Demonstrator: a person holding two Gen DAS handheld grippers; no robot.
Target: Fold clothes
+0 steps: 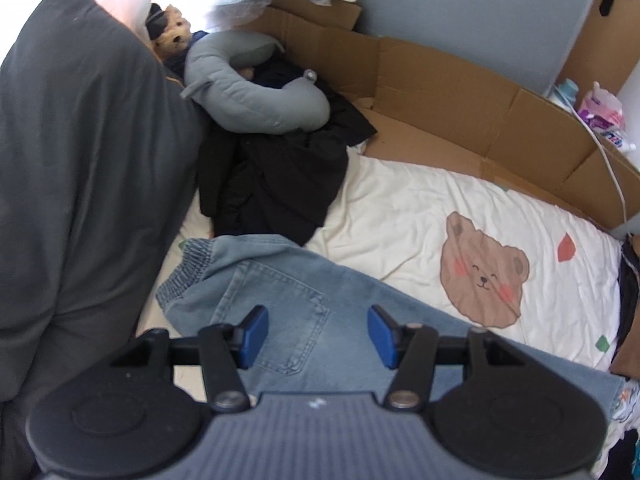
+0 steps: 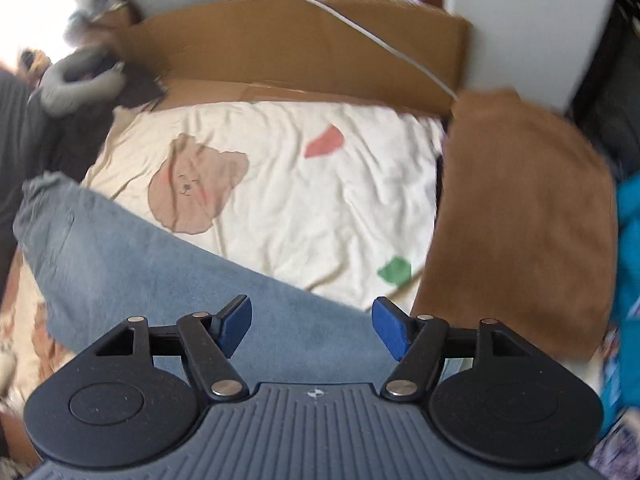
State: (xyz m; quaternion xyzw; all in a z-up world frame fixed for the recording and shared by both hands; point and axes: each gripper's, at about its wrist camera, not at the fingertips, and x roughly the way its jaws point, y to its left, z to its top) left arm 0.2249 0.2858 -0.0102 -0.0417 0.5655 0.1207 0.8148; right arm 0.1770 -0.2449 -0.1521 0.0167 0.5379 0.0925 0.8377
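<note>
Light blue jeans (image 1: 288, 292) lie across the cream bear-print sheet (image 1: 400, 208), elastic waistband at the left and a back pocket facing up. My left gripper (image 1: 318, 334) hangs above that pocket, jaws apart, nothing between the blue pads. In the right wrist view the jeans (image 2: 160, 280) stretch from the left to under my right gripper (image 2: 312, 326), which stands open over the denim with nothing in it. That view is blurred.
A black garment (image 1: 280, 176) and a grey neck pillow (image 1: 256, 92) sit at the bed's far left beside a dark grey duvet (image 1: 80, 160). Cardboard (image 1: 460, 100) lines the wall. A folded brown garment (image 2: 520, 220) lies on the right, teal cloth (image 2: 628, 240) beyond it.
</note>
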